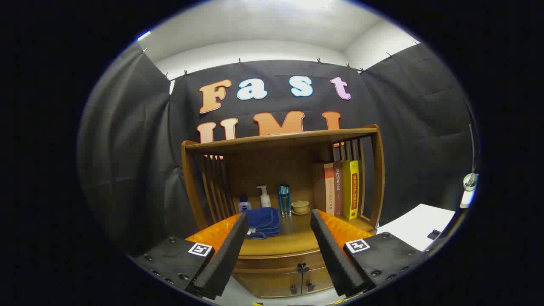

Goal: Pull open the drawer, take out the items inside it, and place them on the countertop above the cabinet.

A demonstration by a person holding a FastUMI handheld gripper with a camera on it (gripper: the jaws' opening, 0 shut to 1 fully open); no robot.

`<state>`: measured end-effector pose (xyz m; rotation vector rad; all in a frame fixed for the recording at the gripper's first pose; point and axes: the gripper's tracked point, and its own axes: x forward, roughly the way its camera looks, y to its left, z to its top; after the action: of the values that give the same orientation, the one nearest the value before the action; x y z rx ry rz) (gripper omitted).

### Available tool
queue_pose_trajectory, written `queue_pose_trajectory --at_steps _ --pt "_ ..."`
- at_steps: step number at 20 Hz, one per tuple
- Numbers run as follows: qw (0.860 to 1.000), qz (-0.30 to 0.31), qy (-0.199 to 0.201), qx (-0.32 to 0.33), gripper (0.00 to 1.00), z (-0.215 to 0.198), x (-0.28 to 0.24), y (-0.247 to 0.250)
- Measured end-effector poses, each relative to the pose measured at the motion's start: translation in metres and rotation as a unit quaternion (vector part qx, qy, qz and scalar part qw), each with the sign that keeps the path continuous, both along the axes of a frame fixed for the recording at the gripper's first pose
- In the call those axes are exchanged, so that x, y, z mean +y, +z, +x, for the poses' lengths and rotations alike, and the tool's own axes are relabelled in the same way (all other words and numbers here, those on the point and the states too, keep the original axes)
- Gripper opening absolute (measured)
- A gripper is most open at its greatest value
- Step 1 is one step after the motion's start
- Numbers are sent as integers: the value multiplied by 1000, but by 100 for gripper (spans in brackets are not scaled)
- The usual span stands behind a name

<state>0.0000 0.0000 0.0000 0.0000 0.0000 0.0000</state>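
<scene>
From the gripper view, we hover in front of the brown wooden cabinet [280, 272], our tool [278, 221] spread wide and pinching nothing. The curved wooden drawer [278, 261] sits shut just under the worktop [293, 238], low between the fingers, its small dark pull [302, 268] below the front. We judge the step is to drop, centre on that pull and draw straight back. On the worktop lie a folded blue towel [263, 222], a white pump bottle [264, 196] and upright books [342, 189]; their spine lettering is too small to read.
</scene>
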Motion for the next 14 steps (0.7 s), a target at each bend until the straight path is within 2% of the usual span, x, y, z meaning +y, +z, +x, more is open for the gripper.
queue_pose_trajectory --at_steps 14 --pt "1000 -5 -5 -3 98 -4 -3 -2"
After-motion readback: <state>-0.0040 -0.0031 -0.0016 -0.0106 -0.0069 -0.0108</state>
